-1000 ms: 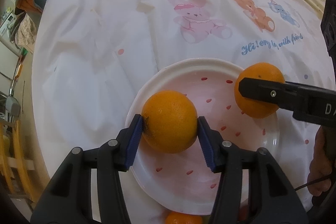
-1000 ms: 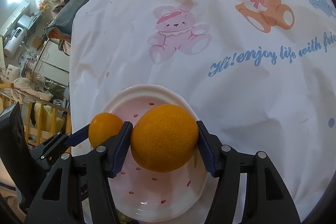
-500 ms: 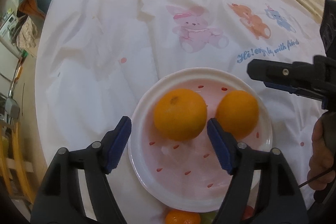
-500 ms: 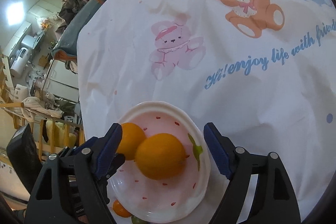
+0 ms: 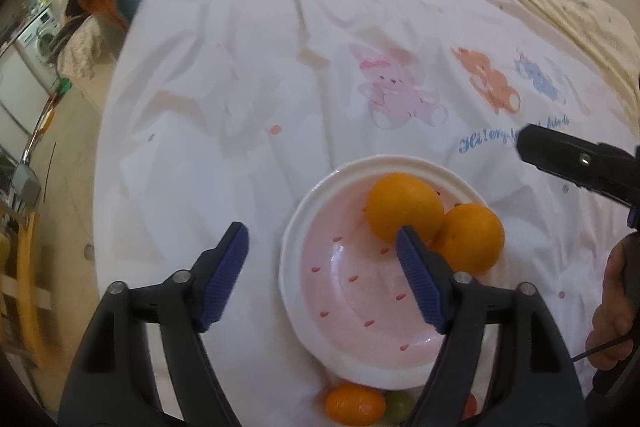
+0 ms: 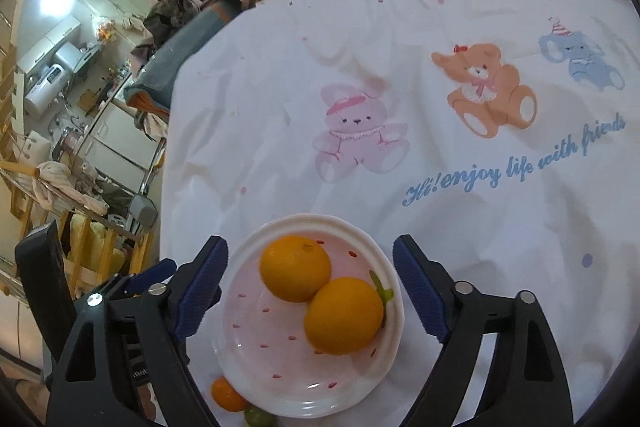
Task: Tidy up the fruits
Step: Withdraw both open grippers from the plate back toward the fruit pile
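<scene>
Now both oranges (image 6: 295, 267) (image 6: 344, 315) sit touching in the pink plate (image 6: 248, 343); left tongs (image 5: 320, 279) and right tongs (image 6: 310, 287), just opened, hang apart, empty. Small fruits (image 5: 354, 405) lie below, nearer the left tongs.

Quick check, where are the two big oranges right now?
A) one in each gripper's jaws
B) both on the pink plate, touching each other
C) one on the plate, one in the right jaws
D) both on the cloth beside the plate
B: both oranges sit side by side on the pink plate, and the right gripper and left gripper have open, empty jaws.
</scene>
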A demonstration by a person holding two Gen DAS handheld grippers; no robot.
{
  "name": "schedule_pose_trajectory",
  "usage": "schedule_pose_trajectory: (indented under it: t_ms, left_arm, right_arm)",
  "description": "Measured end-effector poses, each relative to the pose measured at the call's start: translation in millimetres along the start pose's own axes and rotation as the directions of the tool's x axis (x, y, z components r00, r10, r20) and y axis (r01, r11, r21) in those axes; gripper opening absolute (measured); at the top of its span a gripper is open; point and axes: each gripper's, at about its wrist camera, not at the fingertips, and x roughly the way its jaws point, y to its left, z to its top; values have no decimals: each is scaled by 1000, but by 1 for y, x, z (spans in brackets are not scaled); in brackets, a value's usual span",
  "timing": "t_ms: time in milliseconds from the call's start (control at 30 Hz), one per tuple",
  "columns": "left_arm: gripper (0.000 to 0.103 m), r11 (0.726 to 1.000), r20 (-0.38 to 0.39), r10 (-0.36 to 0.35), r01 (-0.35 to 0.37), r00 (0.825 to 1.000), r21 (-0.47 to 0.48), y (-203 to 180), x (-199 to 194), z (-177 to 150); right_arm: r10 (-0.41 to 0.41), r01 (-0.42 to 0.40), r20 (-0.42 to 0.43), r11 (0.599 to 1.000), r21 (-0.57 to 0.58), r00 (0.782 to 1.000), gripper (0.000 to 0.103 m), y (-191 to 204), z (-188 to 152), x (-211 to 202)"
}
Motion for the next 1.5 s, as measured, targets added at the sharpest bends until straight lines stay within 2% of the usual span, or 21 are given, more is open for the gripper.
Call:
schedule_pose_trajectory:
  t_ms: [67, 300, 467, 600, 833, 933, 1067, 1267, 1433, 1500]
  left_arm:
    - [85, 1000, 23, -2, 3, 1000, -21, 6, -11, -1]
    - [85, 998, 69, -11, 15, 998, -56, 19, -45, -7]
    - [85, 996, 86, -24, 30, 996, -78, 26, -68, -22]
    - [85, 994, 82, -32, 41, 996, -102, 30, -79, -36]
    - [85, 990, 81, -41, 52, 996, -132, 34, -95, -59]
    - [85, 996, 106, -1, 10, 994, -90, 26, -104, -69]
    - [85, 997, 123, -10, 19, 992, -68, 21, -113, -78]
    - [85, 996, 93, -22, 30, 995, -87, 22, -109, -89]
    - [85, 994, 25, -21, 24, 999, -102, 27, -94, -93]
    - [85, 990, -1, -28, 28, 1000, -136, 33, -89, -94]
  right_arm:
    - [1, -1, 18, 1000, 4, 1000, 91, 3, -2, -10]
    - [-41, 43, 50, 998, -41, 998, 92, 16, -16, -46]
    - [-112, 122, 122, 989, -82, 986, 92, 26, -40, -77]
    - [-153, 167, 147, 982, -86, 977, 92, 29, -55, -95]
    - [-175, 190, 135, 976, -107, 975, 92, 36, -82, -114]
    - [-139, 149, 126, 986, -77, 982, 92, 37, -92, -121]
    - [-152, 161, 129, 985, -60, 980, 92, 39, -106, -128]
    - [-188, 192, 111, 981, -29, 976, 92, 37, -122, -130]
    - [-235, 233, 63, 972, 38, 970, 92, 25, -130, -120]
    - [-246, 244, 51, 969, 46, 968, 92, 21, -132, -118]
